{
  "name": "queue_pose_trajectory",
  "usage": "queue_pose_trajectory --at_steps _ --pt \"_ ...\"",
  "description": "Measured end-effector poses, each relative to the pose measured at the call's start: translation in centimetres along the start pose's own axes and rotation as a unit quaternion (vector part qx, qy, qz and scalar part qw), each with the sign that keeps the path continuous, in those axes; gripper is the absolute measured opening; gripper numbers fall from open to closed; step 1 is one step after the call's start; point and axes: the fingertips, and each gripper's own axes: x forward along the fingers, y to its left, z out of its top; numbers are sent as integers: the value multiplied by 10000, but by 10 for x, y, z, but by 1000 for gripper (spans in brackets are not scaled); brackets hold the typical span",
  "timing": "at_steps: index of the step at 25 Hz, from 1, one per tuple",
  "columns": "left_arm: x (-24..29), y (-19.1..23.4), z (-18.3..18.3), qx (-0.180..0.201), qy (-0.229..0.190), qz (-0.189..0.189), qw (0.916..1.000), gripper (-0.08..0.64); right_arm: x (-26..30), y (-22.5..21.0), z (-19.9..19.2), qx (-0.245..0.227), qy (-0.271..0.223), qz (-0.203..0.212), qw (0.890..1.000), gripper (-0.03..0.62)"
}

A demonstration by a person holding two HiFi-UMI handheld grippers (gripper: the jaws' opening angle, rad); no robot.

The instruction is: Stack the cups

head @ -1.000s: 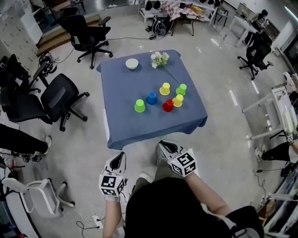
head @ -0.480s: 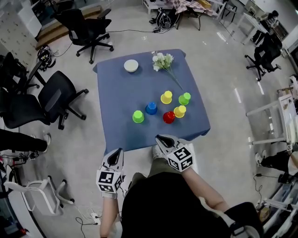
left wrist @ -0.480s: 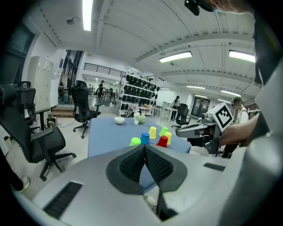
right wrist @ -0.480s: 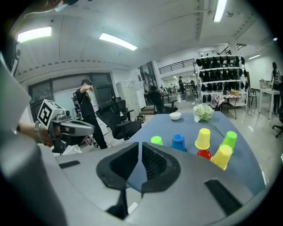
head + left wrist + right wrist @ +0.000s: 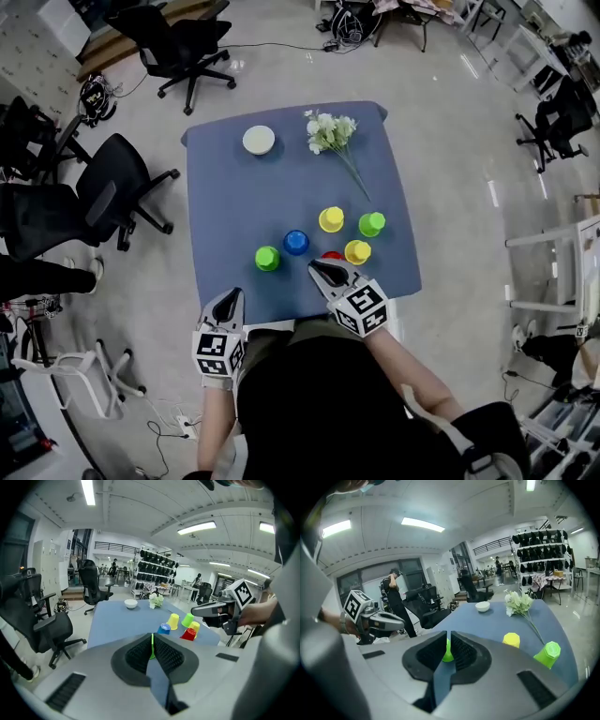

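Six upturned plastic cups (image 5: pixel 331 219) look light, stiff and slick, best pinched across the side wall; left gripper (image 5: pixel 230 298) and right gripper (image 5: pixel 317 269) both closed, empty.

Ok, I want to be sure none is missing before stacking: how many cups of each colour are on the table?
green cups: 2
yellow cups: 2
blue cup: 1
red cup: 1
total: 6 cups
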Motion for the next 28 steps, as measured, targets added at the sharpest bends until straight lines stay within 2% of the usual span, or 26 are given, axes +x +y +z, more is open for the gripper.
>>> queue_pose_trajectory --at_steps 5,9,17,24,28 --pt "35 4 -1 -31 313 35 9995 13 4 -35 7 80 33 -20 10000 35" --pt "60 9 -12 6 653 -76 9978 85 1 -54 3 255 97 -226 9994 35" --pt "97 13 -30 389 1175 -804 9890 184 -10 -64 -7 578 198 -935 9937 35" --pt "122 10 -47 803 1517 -1350 9759 204 -27 -58 -16 905 158 -1626 9824 35" --pt "135 10 -51 971 1603 -1588 9694 204 -45 -57 -23 1065 167 -2080 9722 35"
